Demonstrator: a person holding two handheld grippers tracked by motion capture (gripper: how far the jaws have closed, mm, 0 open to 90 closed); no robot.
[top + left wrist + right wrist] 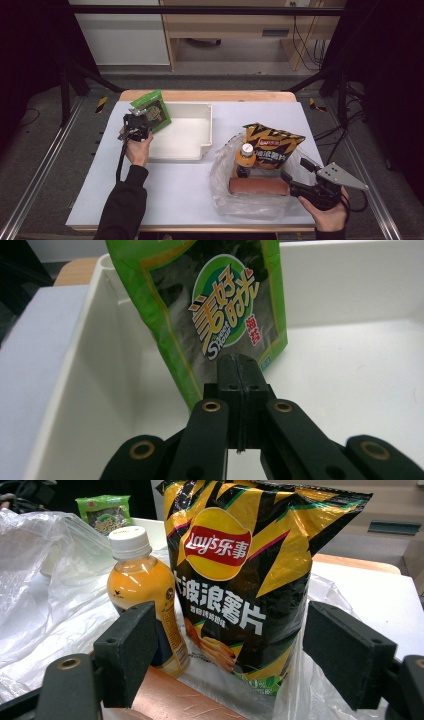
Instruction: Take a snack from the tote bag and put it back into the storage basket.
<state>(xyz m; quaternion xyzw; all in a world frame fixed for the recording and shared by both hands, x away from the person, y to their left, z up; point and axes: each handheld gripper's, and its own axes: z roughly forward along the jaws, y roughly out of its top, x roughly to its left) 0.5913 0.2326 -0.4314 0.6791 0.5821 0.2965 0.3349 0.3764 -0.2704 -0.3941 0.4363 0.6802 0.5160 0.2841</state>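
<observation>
White tabletop (180, 190), dark lab floor behind. Upper left of the high view: left gripper (136, 121) clamped on the bottom edge of the green snack pouch (152, 109), held upright over the white bin (202, 150). Looks like the placing step; next: lower it, let go. Lower right: right gripper (295, 176) wide open, holding nothing, at the plastic bag (222, 175) with chips bag (272, 142), bottle (245, 157), and brown roll (259, 186).

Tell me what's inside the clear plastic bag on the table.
Inside the clear plastic bag stand a black-and-yellow chips bag and an orange drink bottle, with a brown cylinder lying in front. The chips bag hides whatever lies behind it.
</observation>
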